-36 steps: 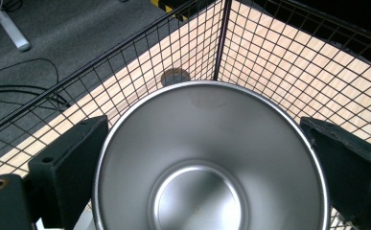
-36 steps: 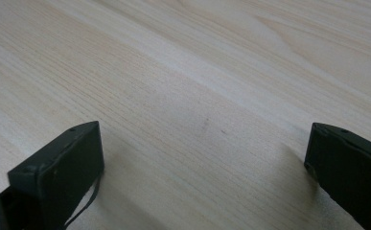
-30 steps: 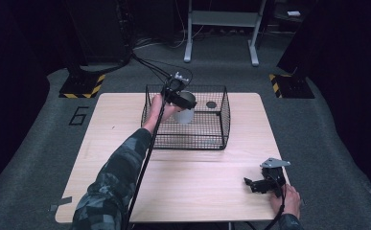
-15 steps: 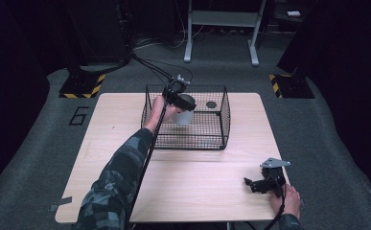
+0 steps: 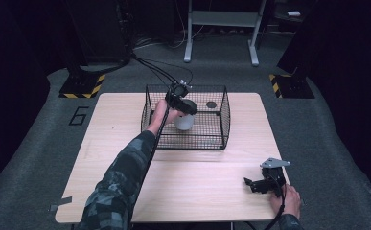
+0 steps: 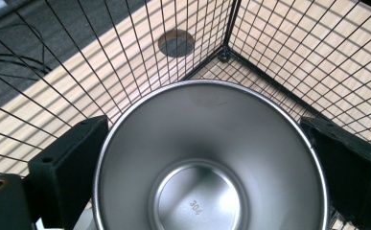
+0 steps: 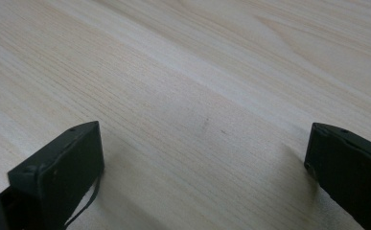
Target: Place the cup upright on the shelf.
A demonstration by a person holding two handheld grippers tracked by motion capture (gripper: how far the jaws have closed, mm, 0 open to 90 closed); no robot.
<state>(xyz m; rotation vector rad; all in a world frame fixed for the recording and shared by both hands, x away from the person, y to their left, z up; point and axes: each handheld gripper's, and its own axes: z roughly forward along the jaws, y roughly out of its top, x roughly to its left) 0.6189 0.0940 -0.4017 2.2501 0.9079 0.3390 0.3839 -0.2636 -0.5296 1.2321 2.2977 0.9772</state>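
Up high, the left hand-held gripper [image 5: 183, 103] is hanging inside the wire basket [image 5: 224, 117], gripping a steel cup [image 5: 185, 120]; the right hand-held gripper [image 5: 257, 184] is resting at the desk's [image 5: 125, 120] five o'clock. Left gripper view: both jaws are pressing the cup's [image 6: 212, 163] rim at nine and three o'clock. Right gripper view: jaws are sitting wide apart, holding nothing.
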